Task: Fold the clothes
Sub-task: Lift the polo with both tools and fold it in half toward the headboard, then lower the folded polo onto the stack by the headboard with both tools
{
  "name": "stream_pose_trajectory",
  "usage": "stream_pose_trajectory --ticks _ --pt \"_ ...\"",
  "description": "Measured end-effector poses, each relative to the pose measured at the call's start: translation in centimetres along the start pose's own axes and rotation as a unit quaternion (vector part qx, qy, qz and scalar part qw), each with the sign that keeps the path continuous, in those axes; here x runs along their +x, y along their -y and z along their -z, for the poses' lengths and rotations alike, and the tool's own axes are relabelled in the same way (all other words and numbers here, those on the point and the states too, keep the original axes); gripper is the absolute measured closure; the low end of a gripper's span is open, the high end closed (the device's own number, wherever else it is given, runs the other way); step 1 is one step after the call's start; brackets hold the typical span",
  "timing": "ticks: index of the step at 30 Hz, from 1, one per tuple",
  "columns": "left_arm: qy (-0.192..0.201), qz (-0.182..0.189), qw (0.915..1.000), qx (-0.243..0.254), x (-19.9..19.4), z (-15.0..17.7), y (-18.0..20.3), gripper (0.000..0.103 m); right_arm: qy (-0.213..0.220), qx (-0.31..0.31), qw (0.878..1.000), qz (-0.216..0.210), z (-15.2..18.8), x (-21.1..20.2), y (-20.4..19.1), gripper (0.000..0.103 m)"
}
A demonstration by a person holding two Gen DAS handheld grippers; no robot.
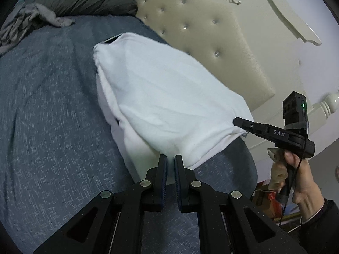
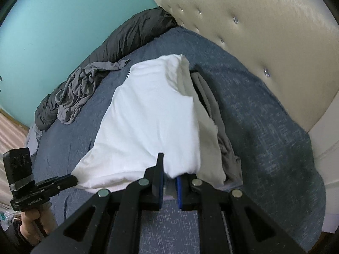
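Right now my white garment [image 1: 161, 97] fills the middle of both frames, stretched above the blue bed cover [image 1: 48, 110]. My left tool [image 1: 170, 158] is clamped on its near hem at lower centre; my right tool [image 2: 170, 169] likewise pinches an edge of it. Just right of the white cloth in the right view lies a grey folded piece [image 2: 211, 105]. Crumpled grey clothes [image 1: 25, 23] and a dark pillow [image 1: 84, 0] sit upper left, the tufted headboard [image 1: 201, 42] upper right.
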State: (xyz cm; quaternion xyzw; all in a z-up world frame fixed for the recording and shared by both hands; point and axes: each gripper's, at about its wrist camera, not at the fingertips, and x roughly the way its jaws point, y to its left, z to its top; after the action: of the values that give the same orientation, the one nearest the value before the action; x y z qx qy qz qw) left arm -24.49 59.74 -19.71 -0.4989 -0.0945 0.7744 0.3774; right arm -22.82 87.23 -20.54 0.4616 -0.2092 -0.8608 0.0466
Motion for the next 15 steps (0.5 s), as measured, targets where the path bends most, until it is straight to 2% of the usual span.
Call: stream_pose_trajectory --ticks 4,7,9,10,13,15 --pt "-0.008 0.0 1.0 -0.004 0.4 0.7 -0.6 0.096 -0.003 0.005 1.0 0.004 0.6 0.5 0.4 0.094" --pt "-0.011 -0.004 0.9999 0.0 0.0 1.0 -0.8 0.096 -0.004 0.014 1.0 0.013 1.0 0.5 1.4 0.09" --pt "0.001 -0.018 0.9998 0.009 -1.0 1.0 -0.9 0.096 -0.003 0.02 0.999 0.03 1.4 -0.1 2.4 0.074" --pt "0.015 -0.028 0.9994 0.016 -1.8 0.8 -0.9 0.096 0.001 0.02 0.999 0.037 1.6 -0.6 2.8 0.07" --pt "0.036 -0.038 0.9982 0.029 -2.6 -0.3 -0.3 0.096 0.035 0.027 0.997 0.063 1.6 -2.8 4.0 0.067" --pt "0.042 -0.039 0.9976 0.039 -2.7 -1.1 0.4 0.096 0.067 0.026 0.996 0.051 1.2 -4.3 4.1 0.067"
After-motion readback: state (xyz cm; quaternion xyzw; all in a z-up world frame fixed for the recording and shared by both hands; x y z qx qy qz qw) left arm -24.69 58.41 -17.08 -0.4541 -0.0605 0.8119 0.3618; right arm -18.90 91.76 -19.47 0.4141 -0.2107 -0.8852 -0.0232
